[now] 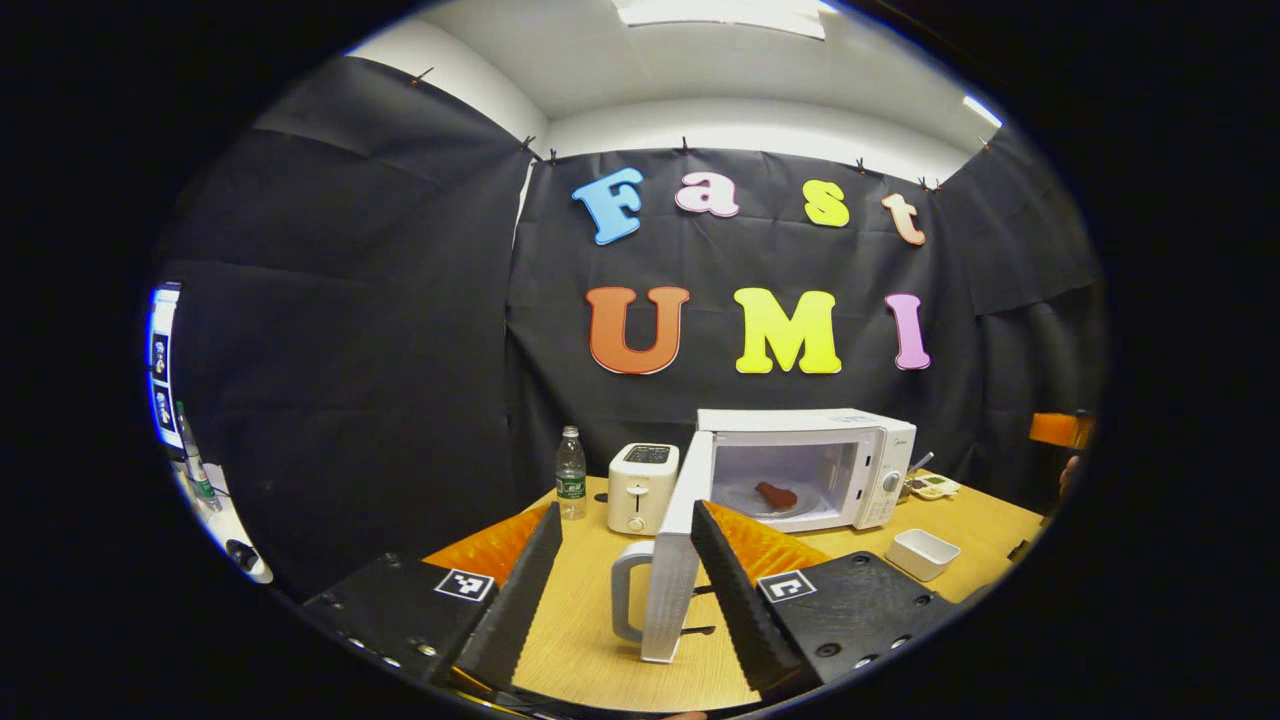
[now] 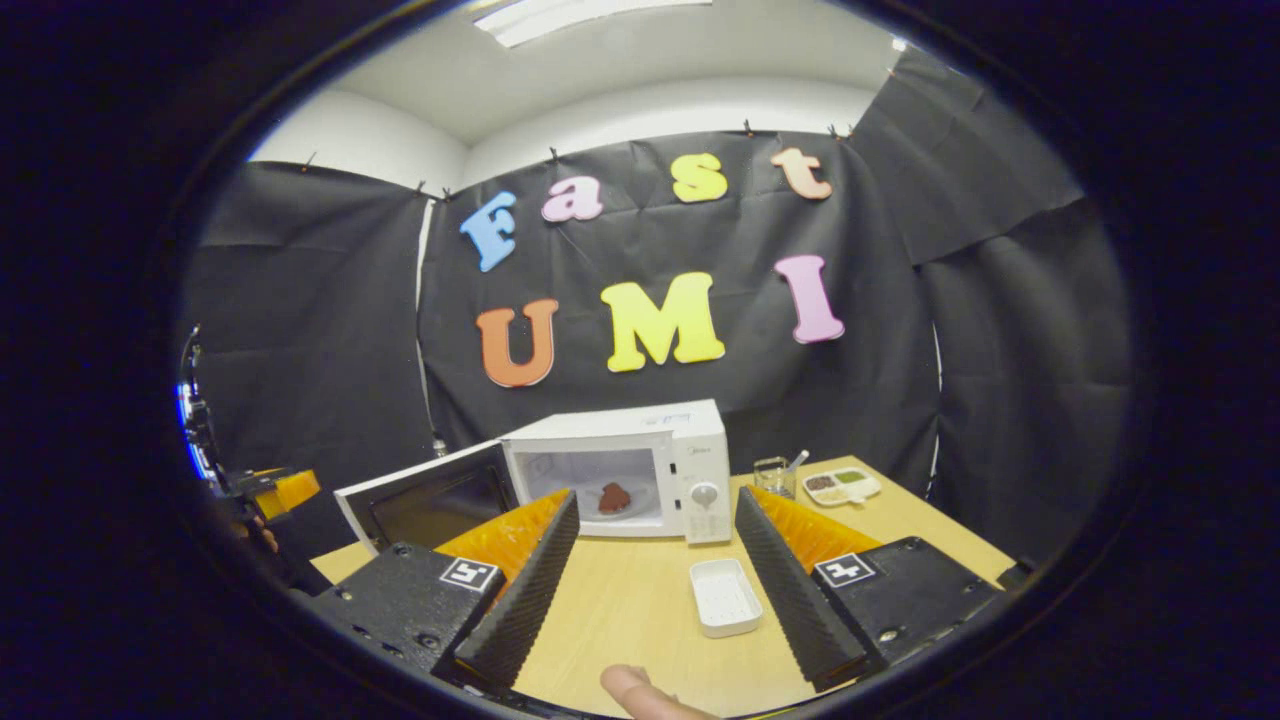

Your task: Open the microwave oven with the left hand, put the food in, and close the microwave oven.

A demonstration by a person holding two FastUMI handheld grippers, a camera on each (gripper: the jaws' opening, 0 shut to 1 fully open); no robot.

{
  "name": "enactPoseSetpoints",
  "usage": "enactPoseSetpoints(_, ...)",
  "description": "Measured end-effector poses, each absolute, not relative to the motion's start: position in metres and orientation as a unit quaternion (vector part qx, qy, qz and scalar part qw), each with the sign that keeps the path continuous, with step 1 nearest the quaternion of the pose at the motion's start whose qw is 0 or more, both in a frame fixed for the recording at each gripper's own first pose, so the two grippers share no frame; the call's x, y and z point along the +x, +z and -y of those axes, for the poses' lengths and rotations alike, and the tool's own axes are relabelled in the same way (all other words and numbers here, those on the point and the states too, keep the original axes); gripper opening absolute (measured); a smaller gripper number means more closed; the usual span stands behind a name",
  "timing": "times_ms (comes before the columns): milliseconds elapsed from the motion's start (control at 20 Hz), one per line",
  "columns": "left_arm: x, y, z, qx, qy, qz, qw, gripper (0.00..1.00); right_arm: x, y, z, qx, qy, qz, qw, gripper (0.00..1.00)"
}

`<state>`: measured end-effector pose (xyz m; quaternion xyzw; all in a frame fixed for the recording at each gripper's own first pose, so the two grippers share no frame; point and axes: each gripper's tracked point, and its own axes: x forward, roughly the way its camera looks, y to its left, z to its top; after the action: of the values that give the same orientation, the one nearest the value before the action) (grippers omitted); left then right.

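Note:
The white microwave [image 1: 800,465] stands at the back of the wooden table [image 1: 580,620] with its door [image 1: 675,560] swung wide open toward me. A red-brown piece of food [image 1: 775,494] lies on the turntable inside. My left gripper [image 1: 625,510] is open, and the door's edge and grey handle [image 1: 630,590] show between its fingers; I cannot tell whether they touch. In the right gripper view the microwave [image 2: 620,470], its open door [image 2: 430,500] and the food [image 2: 613,497] sit ahead. My right gripper [image 2: 657,495] is open and holds nothing.
A water bottle [image 1: 570,472] and a toaster [image 1: 642,487] stand left of the microwave. An empty white dish [image 2: 725,597] lies on the table in front of it. A glass [image 2: 772,475] and a divided tray [image 2: 842,486] sit to its right. A fingertip [image 2: 630,685] shows below.

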<state>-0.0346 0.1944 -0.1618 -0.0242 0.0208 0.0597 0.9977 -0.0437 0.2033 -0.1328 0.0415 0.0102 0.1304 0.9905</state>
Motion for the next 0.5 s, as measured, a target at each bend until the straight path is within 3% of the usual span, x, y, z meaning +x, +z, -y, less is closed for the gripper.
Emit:
enactPoseSetpoints(50, -0.038, -0.166, -0.196, -0.033, 0.055, -0.027, 0.998, 0.65, -0.051, -0.126, -0.196, 0.034, 0.125, 0.005, 0.992, 0.99)
enactPoseSetpoints(100, -0.04, -0.168, -0.204, -0.037, 0.061, -0.025, 0.997, 0.42, -0.055, -0.119, -0.182, 0.025, 0.099, 0.02, 0.995, 0.99)
enactPoseSetpoints(200, -0.038, -0.172, -0.222, -0.039, 0.082, -0.024, 0.996, 0.27, -0.063, -0.116, -0.165, 0.013, 0.065, 0.036, 0.997, 0.99)
enactPoseSetpoints(250, -0.036, -0.18, -0.231, -0.045, 0.095, -0.029, 0.994, 0.1, -0.067, -0.115, -0.169, 0.012, 0.071, 0.037, 0.997, 0.99)
enactPoseSetpoints(300, -0.035, -0.188, -0.231, -0.05, 0.092, -0.04, 0.994, 0.0, -0.07, -0.116, -0.173, 0.014, 0.08, 0.037, 0.996, 1.0)
enactPoseSetpoints(500, -0.013, -0.227, -0.228, -0.056, 0.07, -0.078, 0.993, 0.0, -0.067, -0.119, -0.168, 0.017, 0.085, 0.034, 0.996, 1.0)
